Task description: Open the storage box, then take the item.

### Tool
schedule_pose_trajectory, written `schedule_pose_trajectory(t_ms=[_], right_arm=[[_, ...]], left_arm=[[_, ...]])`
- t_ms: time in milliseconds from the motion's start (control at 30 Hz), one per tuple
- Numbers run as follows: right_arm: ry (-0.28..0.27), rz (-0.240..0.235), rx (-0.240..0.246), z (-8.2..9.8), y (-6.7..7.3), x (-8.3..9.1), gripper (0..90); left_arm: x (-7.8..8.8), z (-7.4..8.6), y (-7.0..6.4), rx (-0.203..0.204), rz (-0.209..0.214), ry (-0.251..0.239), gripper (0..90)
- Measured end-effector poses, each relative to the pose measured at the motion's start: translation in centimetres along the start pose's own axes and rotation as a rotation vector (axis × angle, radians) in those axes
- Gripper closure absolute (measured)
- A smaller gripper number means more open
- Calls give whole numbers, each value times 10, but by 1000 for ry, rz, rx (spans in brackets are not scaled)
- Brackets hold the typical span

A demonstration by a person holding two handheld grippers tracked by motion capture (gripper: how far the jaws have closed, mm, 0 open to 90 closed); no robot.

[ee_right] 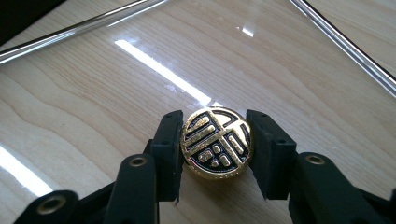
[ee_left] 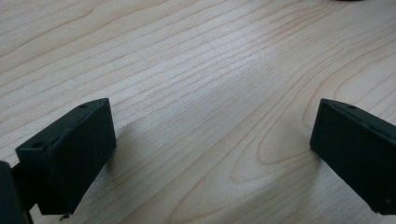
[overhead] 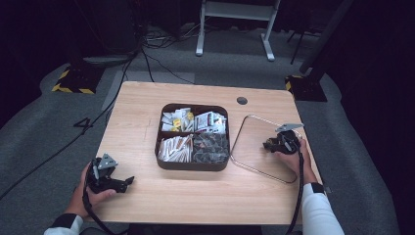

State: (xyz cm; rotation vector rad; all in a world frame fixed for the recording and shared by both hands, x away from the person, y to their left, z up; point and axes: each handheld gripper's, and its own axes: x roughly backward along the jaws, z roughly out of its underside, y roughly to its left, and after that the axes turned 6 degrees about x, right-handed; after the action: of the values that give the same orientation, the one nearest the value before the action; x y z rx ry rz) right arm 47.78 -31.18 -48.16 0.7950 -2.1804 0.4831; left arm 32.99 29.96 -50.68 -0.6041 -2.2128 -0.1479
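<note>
Two grippers sit over the wooden table (overhead: 147, 196) in the high view: left gripper (overhead: 128, 181) near the front-left corner, right gripper (overhead: 266, 144) over a clear glass lid (overhead: 243, 131), just right of a dark four-compartment box (overhead: 193, 166) w/ packets. Left gripper view: jaws wide apart, nothing btwn them, bare wood below. Right gripper view: jaws part-closed, clamped on the lid's round black-and-gold knob (ee_right: 216, 143); lid lies flat on the table.

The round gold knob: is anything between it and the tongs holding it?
No. The right tongs clamp the gold knob directly, one jaw on each side. The knob sits on the clear glass lid beside the compartment box.
</note>
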Motion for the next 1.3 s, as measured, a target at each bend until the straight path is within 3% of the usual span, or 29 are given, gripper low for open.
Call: schedule_pose_trajectory(t_ms=[100, 200, 300, 900, 1300], right_arm=[[-15, -34, -21, 1, 0, 1, 477], [6, -15, -22, 2, 2, 2, 353], [4, -14, -24, 4, 2, 3, 315], [-157, -26, -41, -14, 10, 36, 332], [-189, -28, -3, -50, 24, 36, 347]], left_arm=[[0, 0, 0, 0, -5, -2, 5], [0, 0, 0, 0, -5, -2, 5], [0, 0, 0, -2, -3, 0, 5], [1, 0, 0, -3, -2, 1, 5], [1, 0, 0, -4, -1, 1, 5]])
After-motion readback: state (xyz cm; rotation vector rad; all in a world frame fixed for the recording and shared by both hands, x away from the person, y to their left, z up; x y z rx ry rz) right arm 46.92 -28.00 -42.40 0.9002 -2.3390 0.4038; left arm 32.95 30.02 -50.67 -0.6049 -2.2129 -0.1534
